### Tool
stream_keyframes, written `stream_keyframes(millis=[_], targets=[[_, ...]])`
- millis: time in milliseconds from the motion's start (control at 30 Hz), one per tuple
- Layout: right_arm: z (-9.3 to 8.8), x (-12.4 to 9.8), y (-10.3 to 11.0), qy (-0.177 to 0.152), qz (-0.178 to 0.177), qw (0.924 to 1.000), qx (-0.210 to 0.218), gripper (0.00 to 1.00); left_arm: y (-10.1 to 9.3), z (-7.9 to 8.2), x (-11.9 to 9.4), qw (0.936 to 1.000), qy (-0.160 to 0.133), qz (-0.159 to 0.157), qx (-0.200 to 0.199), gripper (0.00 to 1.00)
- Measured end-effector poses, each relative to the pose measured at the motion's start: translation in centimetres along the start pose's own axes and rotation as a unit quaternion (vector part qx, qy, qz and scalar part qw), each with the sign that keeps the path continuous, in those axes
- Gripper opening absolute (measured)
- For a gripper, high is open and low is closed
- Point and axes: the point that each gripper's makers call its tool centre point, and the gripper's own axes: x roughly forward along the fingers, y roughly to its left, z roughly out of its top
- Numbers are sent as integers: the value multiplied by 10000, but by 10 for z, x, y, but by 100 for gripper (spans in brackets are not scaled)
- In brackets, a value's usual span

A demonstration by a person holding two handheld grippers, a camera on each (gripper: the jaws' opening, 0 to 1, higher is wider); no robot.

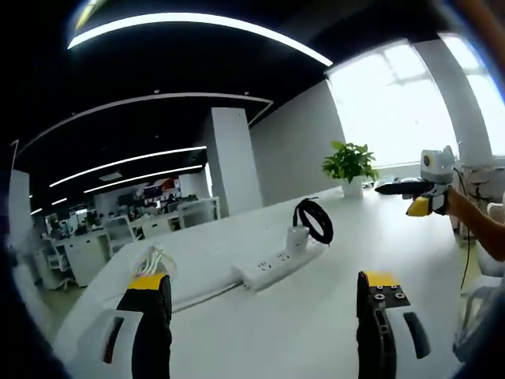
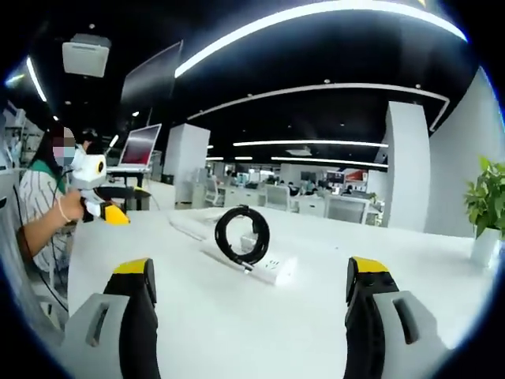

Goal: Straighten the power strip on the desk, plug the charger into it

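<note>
A white power strip lies flat on the white desk, well out in front of both grippers and touched by neither. In the left gripper view its long axis runs on a slant, from the near left up toward the far right; its white cord trails off the near-left end across the desk. At its far-right end sits a white charger, with a black cable coiled in a loop standing up just behind it. From here I cannot tell whether the charger is seated in a socket or only resting against the strip.

In the right gripper view the same strip runs from the far left to the near right, with the black coil upright over its middle and the socket end nearer the camera.

The left gripper hangs above the near edge of the desk, its jaws spread wide apart with nothing between them. The right gripper is likewise spread wide and empty, facing the strip from the opposite side of the desk. It also appears at the right of the left gripper view, held in a hand above the desk edge. The left gripper shows at the left of the right gripper view, held by a person in a striped top.

A potted green plant stands at the far end of the desk near the bright window.
</note>
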Motion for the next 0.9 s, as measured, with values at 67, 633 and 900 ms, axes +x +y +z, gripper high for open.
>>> stream_keyframes(millis=[67, 633, 900], targets=[[-5, -6, -4, 113, -125, 9998, 67, 100, -1, -3, -4, 10000, 3, 52, -11, 99], [-29, -40, -7, 229, -575, 9970, 473, 100, 7, -30, -24, 9967, -73, 528, -609, 99], [-33, -46, 1, 310, -596, 9969, 418, 100, 0, -45, -35, 9955, 49, 671, -664, 99]])
